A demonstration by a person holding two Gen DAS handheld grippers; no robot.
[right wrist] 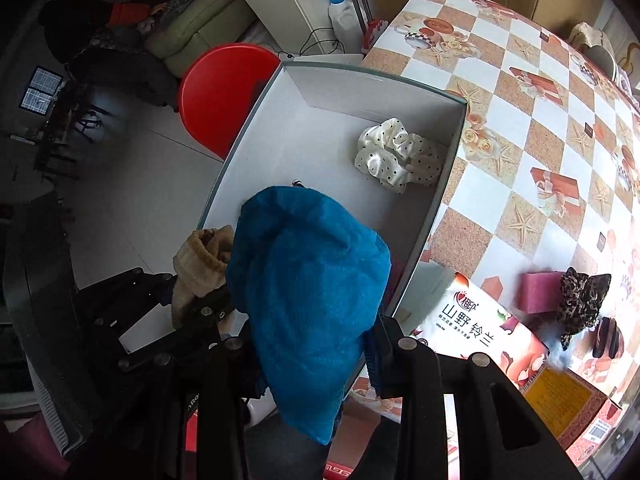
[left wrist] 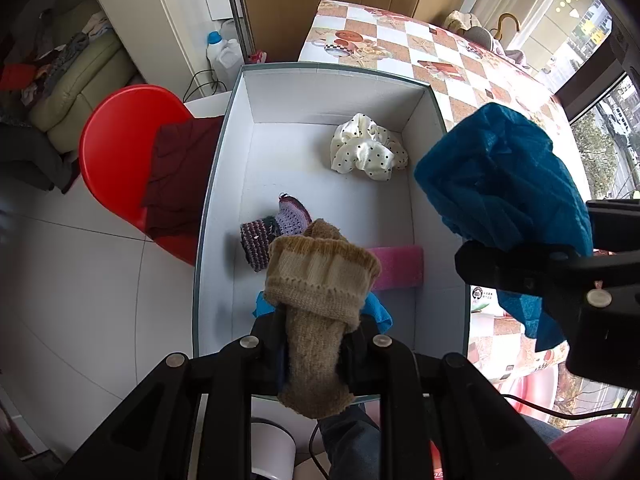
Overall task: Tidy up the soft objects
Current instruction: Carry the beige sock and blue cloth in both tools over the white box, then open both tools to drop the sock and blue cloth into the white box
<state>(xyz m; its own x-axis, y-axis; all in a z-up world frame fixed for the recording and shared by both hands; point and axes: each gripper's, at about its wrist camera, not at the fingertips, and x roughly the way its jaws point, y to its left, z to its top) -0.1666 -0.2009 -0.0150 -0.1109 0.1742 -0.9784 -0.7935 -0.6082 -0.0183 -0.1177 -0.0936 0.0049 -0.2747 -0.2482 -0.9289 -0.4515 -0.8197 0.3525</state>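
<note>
Over the near end of the white box [left wrist: 248,168], left gripper [left wrist: 316,344]: pointed steeply down, jaws pressed in on a beige knitted sock [left wrist: 320,280], which is pinched at mid-length with its ribbed cuff fanned out beyond the pads; held above the box floor, apparently for dropping in. Right gripper [right wrist: 316,344]: clamped on a blue cloth [right wrist: 308,280], bunched and draped over the jaws, carried just beside the left gripper at the box's right wall, probably queued as the next item. Box contents, seen from the left wrist: cream polka-dot satin piece [left wrist: 368,148] toward the far right corner; purple knitted item [left wrist: 276,228] near the middle; pink sponge block [left wrist: 396,268] against the right wall; a scrap of blue fabric [left wrist: 376,312] under the sock. Table with checked oilcloth [right wrist: 520,152], right of the box: second pink block [right wrist: 540,292], leopard-print scrunchie [right wrist: 580,296], printed tissue pack [right wrist: 480,332], the first two likely awaiting sorting. Red chair [left wrist: 120,152] stands left of the box.
</note>
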